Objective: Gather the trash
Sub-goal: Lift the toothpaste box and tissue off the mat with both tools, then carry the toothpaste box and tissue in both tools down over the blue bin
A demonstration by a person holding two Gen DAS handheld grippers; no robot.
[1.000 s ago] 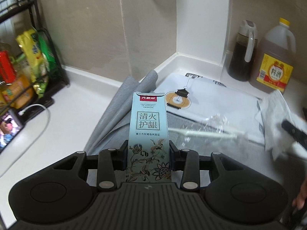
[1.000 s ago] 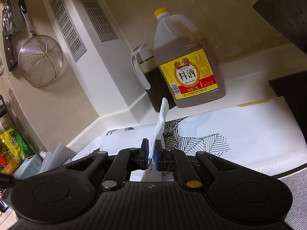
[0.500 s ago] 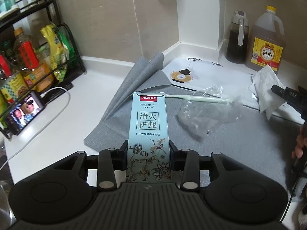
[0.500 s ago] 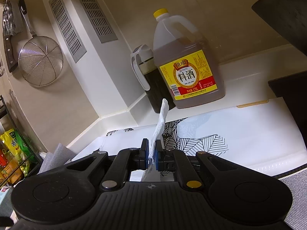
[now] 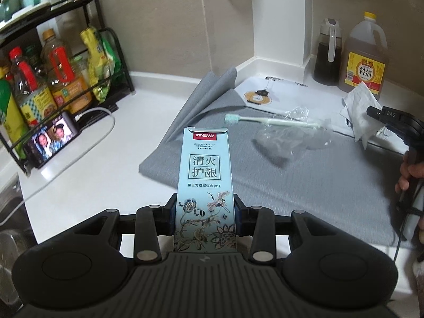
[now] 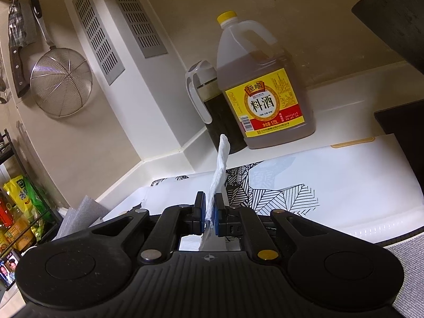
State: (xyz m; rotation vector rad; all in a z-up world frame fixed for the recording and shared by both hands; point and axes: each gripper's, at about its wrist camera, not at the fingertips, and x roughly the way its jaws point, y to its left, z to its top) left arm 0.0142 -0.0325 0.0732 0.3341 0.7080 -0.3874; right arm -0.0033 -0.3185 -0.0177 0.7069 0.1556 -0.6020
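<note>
The toothbrush (image 5: 270,120) and crumpled plastic wrap (image 5: 287,137) lie at one o'clock from the left gripper (image 5: 205,212), handle running crosswise. That gripper clamps a toothpaste box (image 5: 205,175); the right gripper (image 6: 209,212) (nearer, I judge) pinches a tissue (image 6: 218,169).

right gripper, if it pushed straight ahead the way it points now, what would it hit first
Probably the dark glass oil dispenser with the white handle, beside the big yellow-labelled cooking wine jug. The right gripper holds a white tissue that would touch first; depth is uncertain.
</note>
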